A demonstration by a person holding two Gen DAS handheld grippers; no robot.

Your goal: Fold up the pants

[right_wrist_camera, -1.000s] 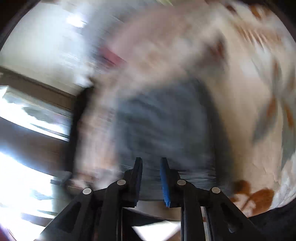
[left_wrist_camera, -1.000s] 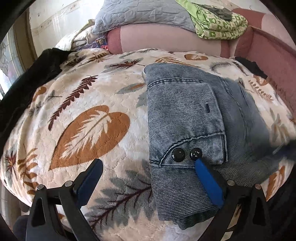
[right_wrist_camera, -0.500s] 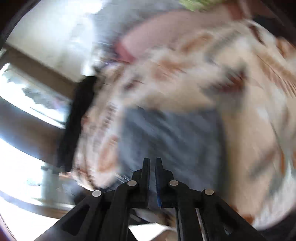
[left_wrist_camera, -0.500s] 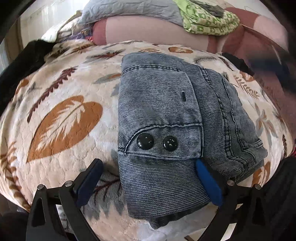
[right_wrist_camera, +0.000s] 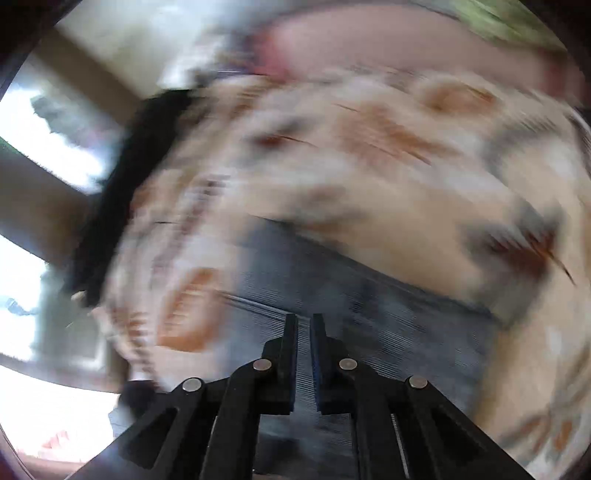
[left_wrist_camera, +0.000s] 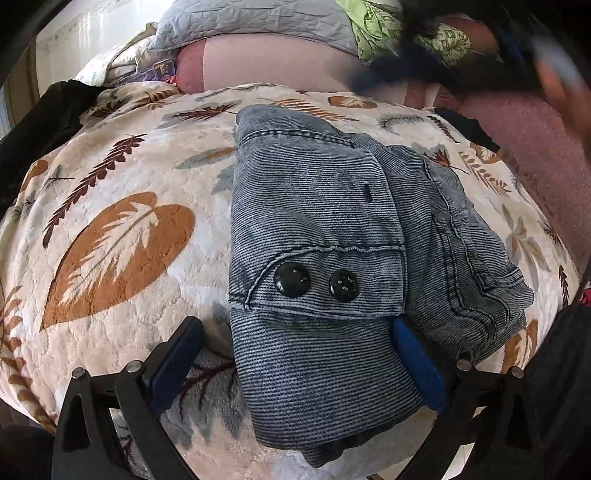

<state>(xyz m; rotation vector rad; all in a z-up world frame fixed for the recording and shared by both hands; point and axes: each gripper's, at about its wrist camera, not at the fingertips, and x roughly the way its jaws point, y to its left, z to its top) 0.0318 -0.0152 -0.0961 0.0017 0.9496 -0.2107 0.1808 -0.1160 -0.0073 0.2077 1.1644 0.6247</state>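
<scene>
— Where did your left jaws [left_wrist_camera: 295, 373] stand then?

— Spread wide, gripping nothing. They straddled the near end of the pants [left_wrist_camera: 325, 266]: one pad lay on the blanket [left_wrist_camera: 122, 258] just left of the bundle, the other rested against its right edge, below the two black buttons [left_wrist_camera: 316, 281].

— And the pants themselves?

— Folded into a thick denim bundle near the middle of the bed, flap uppermost, with a looser layer sticking out on the right side beyond the buttons.

— Your right jaws [right_wrist_camera: 303, 341]?

— Parting, with only a narrow gap and no cloth between them. That view was badly smeared; I could only make out denim below them and blanket beyond.

— How would you have finished it well?

— I judged the folding almost done. I'd have kept the left pads low to steady the near end, and used the right to tuck that loose layer flush so the edges lined up.

— Anything further off?

— Beyond the pants, a grey quilt [left_wrist_camera: 258, 18] and a green patterned cloth [left_wrist_camera: 373, 33] at the head of the bed.
</scene>
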